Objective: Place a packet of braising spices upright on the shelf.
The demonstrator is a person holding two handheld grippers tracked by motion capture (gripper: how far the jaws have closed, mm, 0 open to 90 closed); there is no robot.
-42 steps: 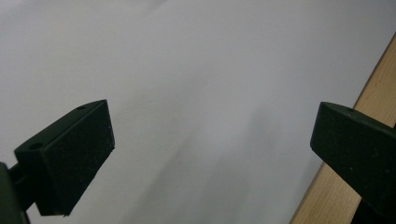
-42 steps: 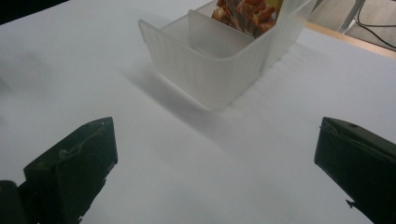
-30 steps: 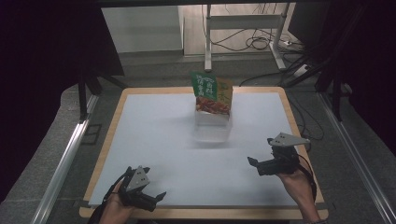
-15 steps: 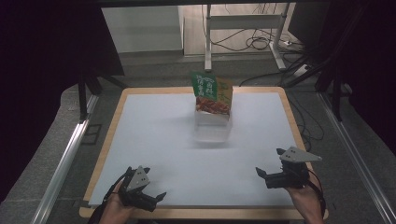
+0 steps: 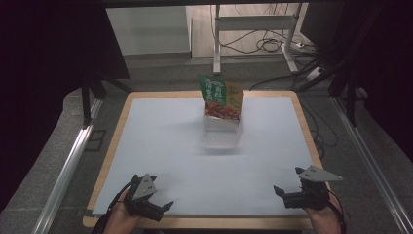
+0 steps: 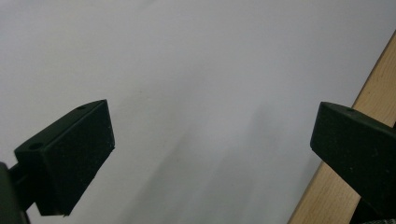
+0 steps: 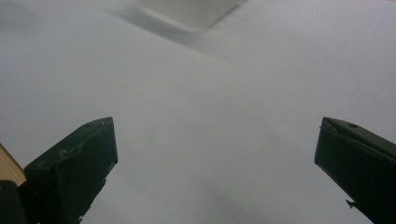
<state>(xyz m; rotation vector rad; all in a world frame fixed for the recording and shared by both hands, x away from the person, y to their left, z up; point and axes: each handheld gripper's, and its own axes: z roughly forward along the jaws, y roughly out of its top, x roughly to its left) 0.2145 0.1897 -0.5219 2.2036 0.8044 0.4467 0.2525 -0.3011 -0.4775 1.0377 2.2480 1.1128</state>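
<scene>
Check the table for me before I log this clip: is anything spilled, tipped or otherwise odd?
Nothing stands out. The green snack packets stand upright in the clear container at the far middle of the white table, with no spill around it. The left hand-held gripper and right hand-held gripper rest open near the front edge.

Your right gripper has withdrawn from mid-worktop to the near right corner of the worktop, apparently lower now; its jaws are spread wide, holding nothing.
</scene>
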